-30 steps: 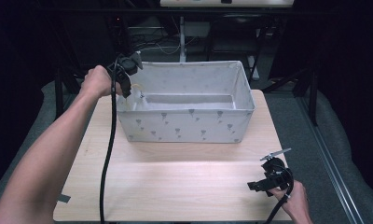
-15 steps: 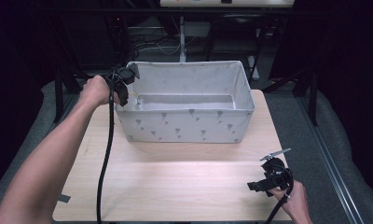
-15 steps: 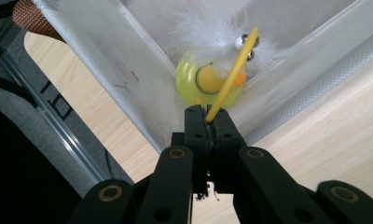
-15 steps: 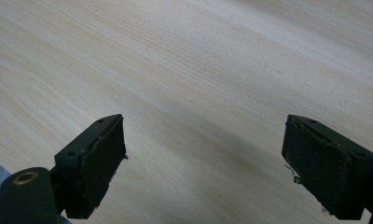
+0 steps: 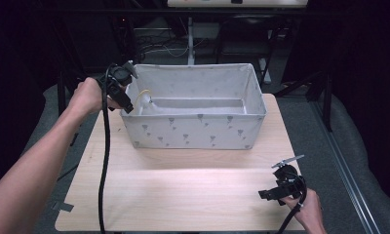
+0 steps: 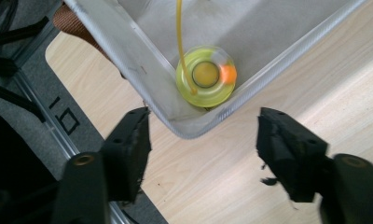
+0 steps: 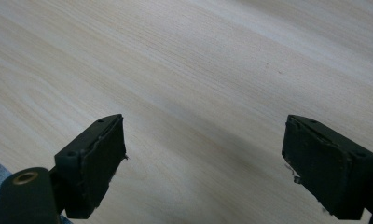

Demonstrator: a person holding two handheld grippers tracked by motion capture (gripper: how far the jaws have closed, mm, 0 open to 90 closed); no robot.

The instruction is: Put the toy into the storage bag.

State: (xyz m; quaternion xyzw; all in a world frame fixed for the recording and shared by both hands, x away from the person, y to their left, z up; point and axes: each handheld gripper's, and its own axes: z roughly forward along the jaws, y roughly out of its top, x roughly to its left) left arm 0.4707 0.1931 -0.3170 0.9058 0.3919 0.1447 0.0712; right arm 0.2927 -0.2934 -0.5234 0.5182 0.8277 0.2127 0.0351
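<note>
My left gripper (image 5: pixel 119 90) had drawn back outside the fabric bin (image 5: pixel 193 127), upper left of frame, jaws wide and empty. The yellow spool (image 6: pixel 206 77) lay in the bin's corner, apparently just dropped. My right gripper (image 5: pixel 281 187) stayed wide at lower right.

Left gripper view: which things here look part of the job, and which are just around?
Likely in the job:
yellow spool in the bin's corner
fabric bin
left gripper, open above that corner

Just around:
right gripper, open, low over the table
</note>
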